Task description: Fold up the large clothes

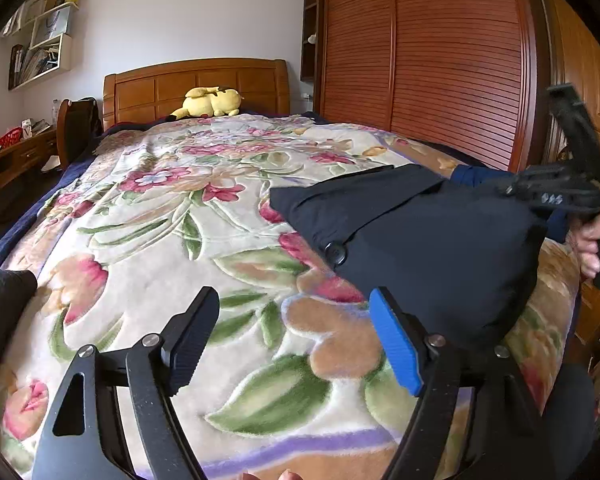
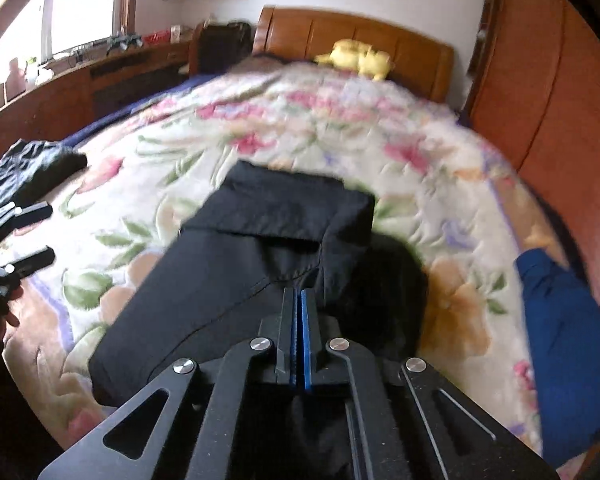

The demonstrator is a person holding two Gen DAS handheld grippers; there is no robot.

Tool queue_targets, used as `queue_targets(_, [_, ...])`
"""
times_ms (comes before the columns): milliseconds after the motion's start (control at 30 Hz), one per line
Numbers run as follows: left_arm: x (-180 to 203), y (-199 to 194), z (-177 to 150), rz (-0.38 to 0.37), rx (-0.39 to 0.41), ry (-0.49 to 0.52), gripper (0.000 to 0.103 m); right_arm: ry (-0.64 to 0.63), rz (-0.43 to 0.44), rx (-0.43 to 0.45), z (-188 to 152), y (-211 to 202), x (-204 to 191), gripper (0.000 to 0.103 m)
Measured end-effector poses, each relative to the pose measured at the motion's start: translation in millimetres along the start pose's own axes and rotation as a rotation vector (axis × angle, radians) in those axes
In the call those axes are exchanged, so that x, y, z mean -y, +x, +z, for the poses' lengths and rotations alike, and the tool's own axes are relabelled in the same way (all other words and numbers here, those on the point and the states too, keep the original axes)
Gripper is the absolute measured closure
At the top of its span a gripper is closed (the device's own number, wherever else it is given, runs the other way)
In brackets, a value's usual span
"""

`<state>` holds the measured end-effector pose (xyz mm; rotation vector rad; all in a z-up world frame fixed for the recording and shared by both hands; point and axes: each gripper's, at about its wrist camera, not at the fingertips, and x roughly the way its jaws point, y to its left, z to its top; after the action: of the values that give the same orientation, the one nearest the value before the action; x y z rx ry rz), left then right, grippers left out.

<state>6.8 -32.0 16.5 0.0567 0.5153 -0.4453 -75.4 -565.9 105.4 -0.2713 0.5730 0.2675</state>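
A black garment (image 1: 432,240) with a large button lies partly folded on the floral bedspread (image 1: 172,240), near the bed's right front. My left gripper (image 1: 296,312) is open and empty, hovering over the bedspread left of the garment. My right gripper (image 2: 299,300) is shut on the black garment (image 2: 236,272) and holds its near edge up. The right gripper also shows in the left wrist view (image 1: 556,192), at the garment's right end. The left gripper shows in the right wrist view (image 2: 36,236), open at the far left.
A second dark garment (image 2: 28,176) lies at the bed's left edge. A blue cloth (image 2: 568,340) lies at the right edge. A yellow plush toy (image 1: 208,102) sits by the wooden headboard (image 1: 196,84). A wooden wardrobe (image 1: 420,52) stands to the right, a desk (image 1: 12,156) to the left.
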Motion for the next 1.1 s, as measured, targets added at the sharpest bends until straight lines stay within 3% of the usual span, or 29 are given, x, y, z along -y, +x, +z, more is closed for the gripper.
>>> queue_targets(100, [2.0, 1.6, 2.3, -0.009, 0.002, -0.003, 0.024, 0.011, -0.065, -0.001, -10.5, -8.9, 14.0, 0.102])
queue_targets(200, [4.4, 7.4, 13.3, -0.037, -0.006, -0.004, 0.024, 0.061, -0.093, -0.056, -34.9, 1.6, 32.1, 0.102])
queue_targets(300, [7.3, 15.8, 27.3, -0.049, -0.01, -0.007, 0.024, 0.124, -0.066, -0.087, -56.0, 16.1, 41.6, 0.102])
queue_targets(467, [19.8, 48.3, 53.8, -0.063, -0.042, 0.017, 0.024, 0.199, -0.055, -0.084, -61.3, 26.7, 45.0, 0.1])
queue_targets(567, [33.6, 69.8, 69.1, -0.054, -0.055, 0.06, 0.024, 0.203, -0.106, -0.075, -66.1, 23.7, 45.3, 0.084])
queue_targets(633, [40.8, 80.7, 76.1, -0.049, -0.06, 0.086, 0.024, 0.232, -0.128, -0.066, -69.1, 13.2, 45.9, 0.051])
queue_targets(667, [44.7, 87.8, 79.3, -0.047, -0.065, 0.101, 0.024, 0.248, -0.117, -0.057, -70.3, 10.4, 49.0, 0.045])
queue_targets(767, [49.3, 103.1, 84.5, -0.05, -0.074, 0.122, 0.024, 0.254, -0.079, -0.049, -74.7, 2.7, 48.6, 0.037])
queue_targets(900, [47.8, 127.5, 85.0, -0.046, -0.109, 0.127, 0.024, 0.241, -0.071, -0.112, -85.3, 19.4, 50.1, 0.026])
queue_targets(1033, [43.5, 156.9, 80.5, -0.048, -0.171, 0.122, 0.024, 0.309, -0.033, -0.136, -99.4, 39.4, 65.0, 0.01])
queue_targets(1100, [43.0, 166.1, 78.5, -0.056, -0.186, 0.123, 0.024, 0.342, 0.007, -0.143, -104.6, 49.1, 70.5, 0.008])
